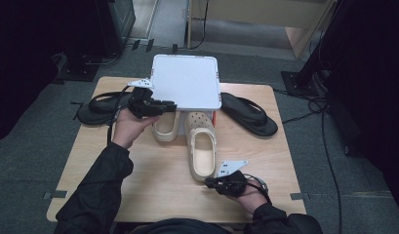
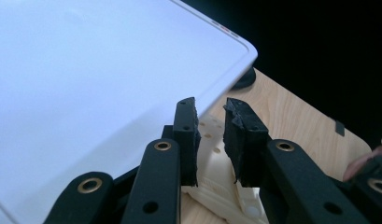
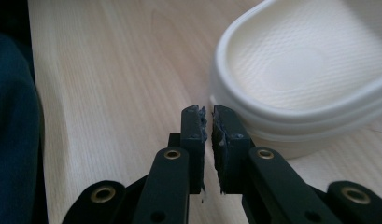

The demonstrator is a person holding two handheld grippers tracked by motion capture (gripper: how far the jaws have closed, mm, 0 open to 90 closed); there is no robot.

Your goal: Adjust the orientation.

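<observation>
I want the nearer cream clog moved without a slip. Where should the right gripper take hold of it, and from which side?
Probably the heel rim of the clog. It lies flat, heel toward the person, and the right gripper is right beside that end. The rim is a thin raised wall around an open footbed, so one jaw could go inside and one outside, coming from the near side. The jaws are nearly shut and would need opening first.

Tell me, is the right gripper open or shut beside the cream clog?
Shut, holding nothing: the right gripper has its jaws nearly touching, just beside the cream clog.
</observation>
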